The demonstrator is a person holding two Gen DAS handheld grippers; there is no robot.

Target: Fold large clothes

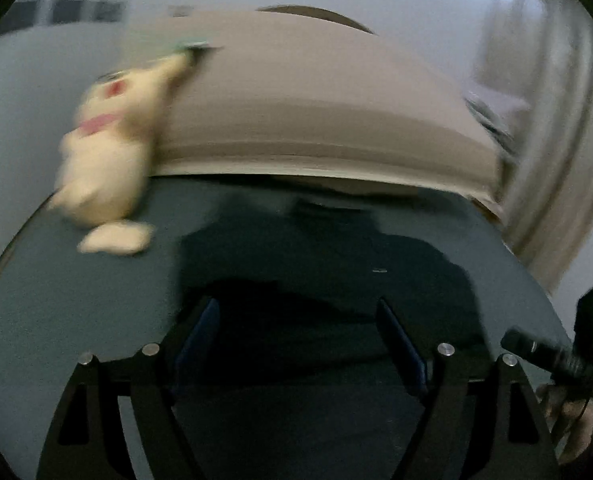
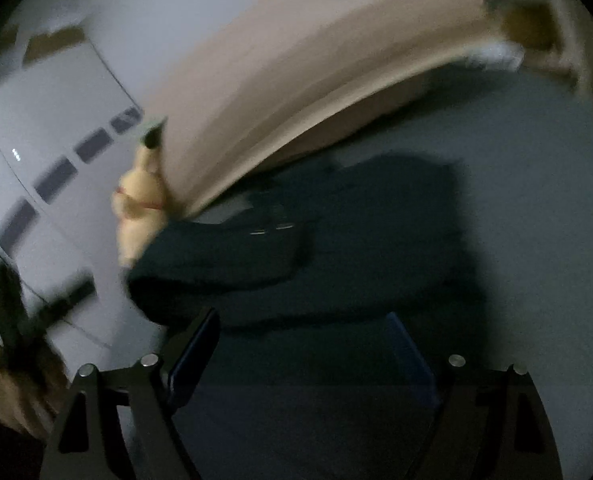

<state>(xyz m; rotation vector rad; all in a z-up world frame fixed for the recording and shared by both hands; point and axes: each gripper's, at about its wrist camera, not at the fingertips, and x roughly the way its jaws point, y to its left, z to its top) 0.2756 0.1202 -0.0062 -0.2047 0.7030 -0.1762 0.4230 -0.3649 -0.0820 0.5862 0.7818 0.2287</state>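
A dark, almost black garment (image 1: 328, 280) lies on the grey-blue bed cover (image 1: 76, 300), partly folded. In the right wrist view the garment (image 2: 336, 240) shows a sleeve laid across toward the left. My left gripper (image 1: 300, 312) is open, its blue-padded fingers (image 1: 200, 332) over the garment's near edge, holding nothing. My right gripper (image 2: 304, 328) is open and empty above the garment's near edge. The right gripper also shows at the right edge of the left wrist view (image 1: 568, 356). Both views are blurred.
A beige headboard cushion (image 1: 316, 112) stands behind the garment. A cream plush toy (image 1: 108, 160) leans at its left end; it also shows in the right wrist view (image 2: 140, 204). A curtain (image 1: 556, 140) hangs at the right. A white wall (image 2: 56, 120) with dark squares is at the left.
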